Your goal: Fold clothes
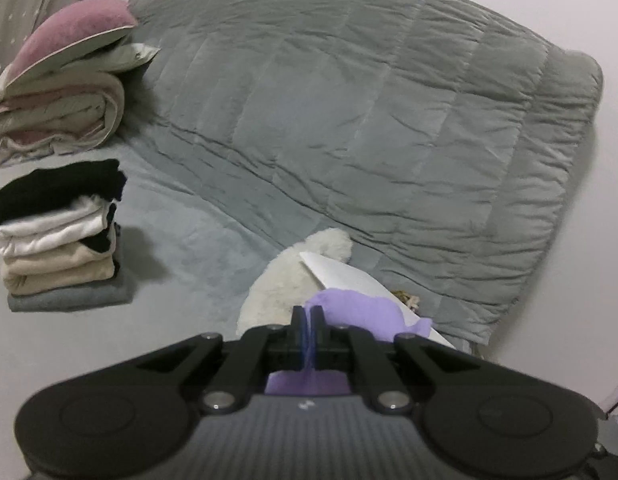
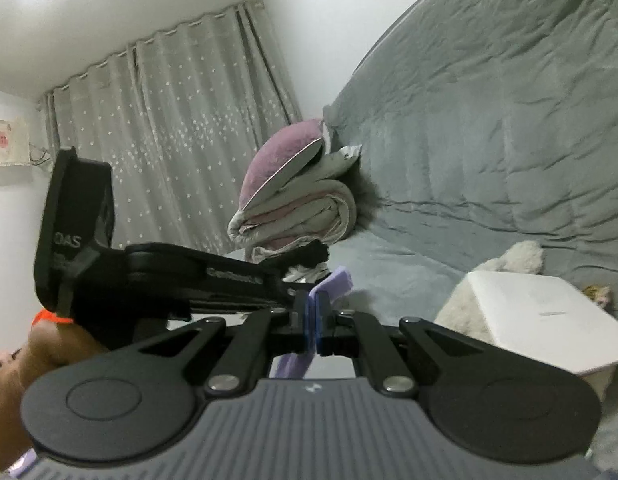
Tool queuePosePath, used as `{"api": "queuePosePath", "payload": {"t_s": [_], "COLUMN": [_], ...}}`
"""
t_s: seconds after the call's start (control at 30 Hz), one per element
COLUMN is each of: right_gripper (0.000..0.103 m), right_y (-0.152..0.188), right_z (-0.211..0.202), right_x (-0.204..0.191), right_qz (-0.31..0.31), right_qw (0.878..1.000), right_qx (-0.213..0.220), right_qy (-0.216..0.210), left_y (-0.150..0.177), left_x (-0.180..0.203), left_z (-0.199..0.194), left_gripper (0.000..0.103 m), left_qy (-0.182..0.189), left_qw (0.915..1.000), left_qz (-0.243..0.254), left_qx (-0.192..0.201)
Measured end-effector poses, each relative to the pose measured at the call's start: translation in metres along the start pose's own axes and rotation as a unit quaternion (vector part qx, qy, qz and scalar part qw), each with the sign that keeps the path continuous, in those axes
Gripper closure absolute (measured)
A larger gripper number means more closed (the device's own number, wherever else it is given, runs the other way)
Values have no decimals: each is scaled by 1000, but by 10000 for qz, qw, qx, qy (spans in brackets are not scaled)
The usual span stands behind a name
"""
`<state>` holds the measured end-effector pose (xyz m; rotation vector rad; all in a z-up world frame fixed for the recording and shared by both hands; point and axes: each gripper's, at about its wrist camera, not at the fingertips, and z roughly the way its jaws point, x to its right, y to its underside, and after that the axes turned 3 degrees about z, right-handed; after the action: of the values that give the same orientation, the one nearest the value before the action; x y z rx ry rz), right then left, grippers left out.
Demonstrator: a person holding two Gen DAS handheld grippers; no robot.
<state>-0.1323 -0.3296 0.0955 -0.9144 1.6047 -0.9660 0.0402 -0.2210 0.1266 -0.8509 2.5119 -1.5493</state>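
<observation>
Lilac garment [image 1: 365, 314] hangs above the grey quilt [image 1: 349, 120], clamped at once by the left gripper [image 1: 308, 316] and right gripper [image 2: 312, 312]; the held edge spans between both tools, equally near.

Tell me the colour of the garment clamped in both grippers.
Lilac purple garment, clearest in the left wrist view.

Bed [image 1: 181, 240]: quilt [image 1: 369, 120], clothes stack [image 1: 61, 240]
</observation>
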Motion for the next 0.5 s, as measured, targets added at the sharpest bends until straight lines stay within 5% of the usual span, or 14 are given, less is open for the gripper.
{"api": "queuePosePath", "payload": {"t_s": [0.5], "right_gripper": [99], "right_y": [57], "right_z": [-8], "right_x": [94], "right_qz": [476], "right_qw": [9898], "right_qx": [-1059], "right_qy": [820], "left_y": [72], "left_x": [65], "left_z": [105], "left_gripper": [101], "left_qy": [-81], "left_qw": [9914], "left_qz": [504], "left_qx": [-1209]}}
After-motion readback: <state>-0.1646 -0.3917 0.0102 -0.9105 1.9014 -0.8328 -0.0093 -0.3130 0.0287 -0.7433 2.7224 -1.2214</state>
